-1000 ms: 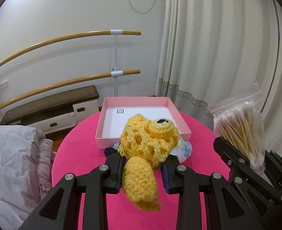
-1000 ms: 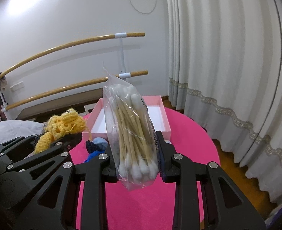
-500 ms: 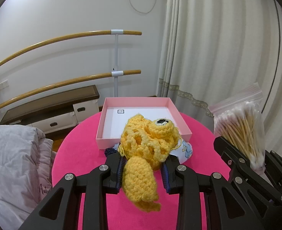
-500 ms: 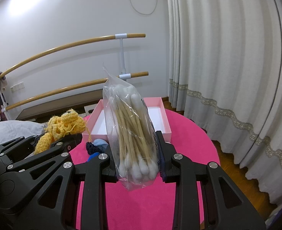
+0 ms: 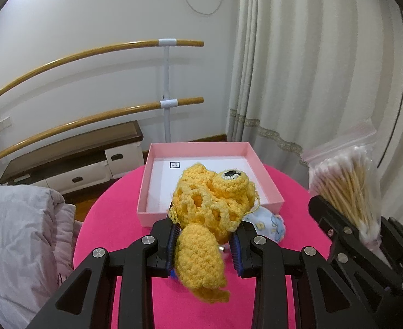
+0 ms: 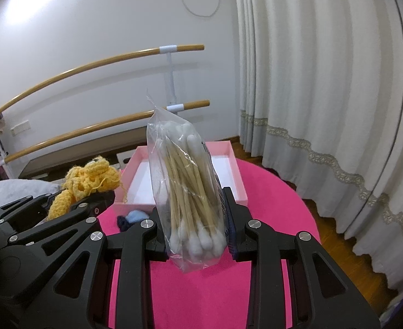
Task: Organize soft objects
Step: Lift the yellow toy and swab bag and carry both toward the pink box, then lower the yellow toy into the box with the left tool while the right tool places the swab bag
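Observation:
My left gripper (image 5: pixel 205 244) is shut on a yellow crocheted toy (image 5: pixel 209 213) and holds it above the round pink table (image 5: pixel 113 208), just in front of the open pink box (image 5: pixel 152 175). My right gripper (image 6: pixel 196 227) is shut on a clear bag of cotton swabs (image 6: pixel 187 181), held upright over the table (image 6: pixel 272 197), with the pink box (image 6: pixel 235 170) behind it. The toy also shows at the left of the right wrist view (image 6: pixel 89 178). The swab bag shows at the right of the left wrist view (image 5: pixel 349 181).
A light blue patterned soft item (image 5: pixel 269 223) lies on the table by the box's near right corner. Small blue and dark pieces (image 6: pixel 131 218) lie before the box. A grey quilt (image 5: pixel 17 233) is at the left. Curtains (image 6: pixel 324 96) hang right; wooden rails (image 5: pixel 91 52) cross the back wall.
Both grippers have held nearly still with their objects. The left one has crept a little closer to the pink box.

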Demonstrator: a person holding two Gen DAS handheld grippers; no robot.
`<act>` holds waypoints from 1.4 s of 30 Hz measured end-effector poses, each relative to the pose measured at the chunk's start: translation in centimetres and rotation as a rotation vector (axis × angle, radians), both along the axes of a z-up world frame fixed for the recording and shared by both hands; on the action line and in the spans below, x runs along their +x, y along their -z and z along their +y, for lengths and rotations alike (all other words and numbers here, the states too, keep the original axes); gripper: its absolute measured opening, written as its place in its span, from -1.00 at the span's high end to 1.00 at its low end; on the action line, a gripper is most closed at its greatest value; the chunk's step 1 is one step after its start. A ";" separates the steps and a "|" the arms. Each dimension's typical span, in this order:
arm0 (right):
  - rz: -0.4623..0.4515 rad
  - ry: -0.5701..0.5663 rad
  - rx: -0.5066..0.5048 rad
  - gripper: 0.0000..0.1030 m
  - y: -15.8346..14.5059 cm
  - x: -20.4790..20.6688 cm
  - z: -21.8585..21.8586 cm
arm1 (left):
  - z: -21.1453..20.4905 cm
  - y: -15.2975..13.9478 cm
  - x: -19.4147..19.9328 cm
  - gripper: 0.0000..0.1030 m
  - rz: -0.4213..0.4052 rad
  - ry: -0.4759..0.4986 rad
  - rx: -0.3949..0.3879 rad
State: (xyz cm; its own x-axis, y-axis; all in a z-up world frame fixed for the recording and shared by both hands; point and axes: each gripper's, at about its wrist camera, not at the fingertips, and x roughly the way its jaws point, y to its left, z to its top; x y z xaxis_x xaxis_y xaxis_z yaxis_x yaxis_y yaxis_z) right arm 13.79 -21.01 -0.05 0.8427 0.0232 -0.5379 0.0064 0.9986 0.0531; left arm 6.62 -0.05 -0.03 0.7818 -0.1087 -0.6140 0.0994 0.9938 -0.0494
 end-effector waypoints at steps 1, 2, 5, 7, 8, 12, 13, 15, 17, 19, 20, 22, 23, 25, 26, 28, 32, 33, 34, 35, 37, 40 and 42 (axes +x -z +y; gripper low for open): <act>0.001 0.002 -0.001 0.47 0.0 0.5 0.0 | -0.1 0.0 0.6 0.43 -0.001 -0.002 0.001; 0.004 0.001 0.002 0.47 0.0 1.2 0.0 | -0.2 -0.1 1.1 0.43 -0.002 -0.005 0.003; 0.021 -0.016 0.015 0.47 0.0 3.1 0.1 | -0.3 -0.1 3.2 0.43 0.002 -0.016 0.007; 0.031 -0.021 0.019 0.47 0.2 4.2 0.1 | -0.3 0.0 5.2 0.43 0.022 -0.014 -0.001; 0.039 -0.022 0.016 0.47 0.3 5.0 0.3 | -0.3 0.0 6.2 0.43 0.034 -0.011 -0.005; 0.075 -0.017 0.008 0.46 1.0 7.6 0.4 | -0.3 0.7 10.5 0.43 0.087 -0.009 -0.016; 0.086 -0.017 0.012 0.46 1.3 8.2 0.3 | -0.3 0.9 11.5 0.43 0.098 -0.011 -0.014; 0.117 -0.024 0.019 0.46 2.0 9.6 0.2 | -0.4 1.5 13.4 0.43 0.123 -0.016 -0.011; 0.146 -0.026 0.026 0.46 2.7 11.0 0.3 | -0.3 2.1 15.5 0.43 0.148 -0.021 -0.007; 0.182 -0.020 0.026 0.46 3.6 12.4 0.3 | -0.5 3.1 17.9 0.43 0.186 -0.027 0.000; 0.197 -0.018 0.023 0.47 4.1 13.2 0.4 | -0.6 3.5 18.8 0.43 0.202 -0.029 0.000; 0.229 -0.020 0.017 0.46 5.2 14.3 0.5 | -0.7 4.6 20.9 0.43 0.242 -0.032 0.004; 0.242 -0.021 0.015 0.46 5.5 14.8 0.6 | -0.8 5.0 21.8 0.43 0.258 -0.033 0.006; 0.272 -0.024 0.020 0.46 6.5 15.7 0.6 | -1.1 5.8 23.5 0.43 0.292 -0.030 0.005; 0.288 -0.029 0.027 0.46 7.0 16.0 0.6 | -1.1 6.1 24.3 0.43 0.303 -0.026 0.001; 0.301 -0.031 0.027 0.46 7.6 16.5 0.6 | -1.2 6.7 26.1 0.43 0.314 -0.026 0.011; 0.333 -0.033 0.034 0.41 9.2 18.0 0.8 | -1.6 8.2 28.8 0.40 0.341 -0.035 0.013; 0.336 -0.032 0.031 0.41 9.5 18.1 0.7 | -1.8 8.6 29.3 0.39 0.353 -0.030 0.008; 0.337 -0.031 0.026 0.41 9.7 18.3 0.7 | -1.8 9.0 30.1 0.37 0.362 -0.019 -0.003; 0.336 -0.028 0.021 0.40 9.7 18.6 0.7 | -1.7 9.4 30.3 0.36 0.369 -0.012 -0.010; 0.331 -0.023 0.013 0.29 9.7 18.6 0.6 | -1.7 9.9 31.3 0.33 0.382 -0.012 0.002; 0.328 0.015 -0.016 -0.08 9.7 18.9 0.2 | -1.0 10.5 32.3 0.00 0.396 -0.051 0.011; 0.328 0.051 -0.025 -0.47 9.7 19.2 -0.5 | -0.2 10.8 32.9 -0.39 0.397 -0.076 -0.009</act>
